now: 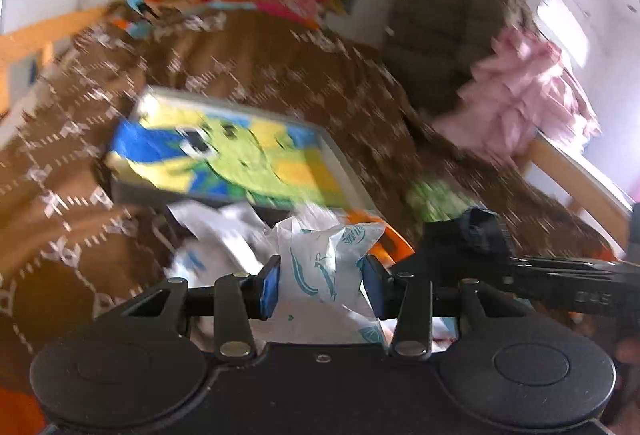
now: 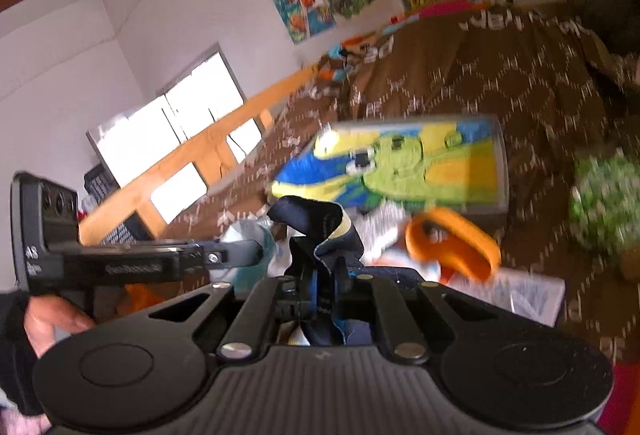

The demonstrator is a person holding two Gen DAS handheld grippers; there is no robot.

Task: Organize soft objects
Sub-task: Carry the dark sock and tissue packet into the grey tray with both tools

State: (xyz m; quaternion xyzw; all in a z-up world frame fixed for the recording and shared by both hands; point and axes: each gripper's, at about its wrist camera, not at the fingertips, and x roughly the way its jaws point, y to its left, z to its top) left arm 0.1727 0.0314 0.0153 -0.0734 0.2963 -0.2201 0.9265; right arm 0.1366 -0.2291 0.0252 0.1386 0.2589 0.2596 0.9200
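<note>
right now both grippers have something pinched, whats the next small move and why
Probably carry both loads toward the open box with the green cartoon cover. The left gripper is clamped on a white tissue pack, the right gripper on a dark navy cloth, and the box sits just ahead on the brown bedspread.

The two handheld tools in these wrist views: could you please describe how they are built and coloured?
Both are matte black. The left tool and right tool carry blue finger pads, silver-riveted linkage bars and two round discs on the body. The left tool's handle, seen from the right wrist, bears white lettering, gripped by a hand in a dark sleeve.
</note>
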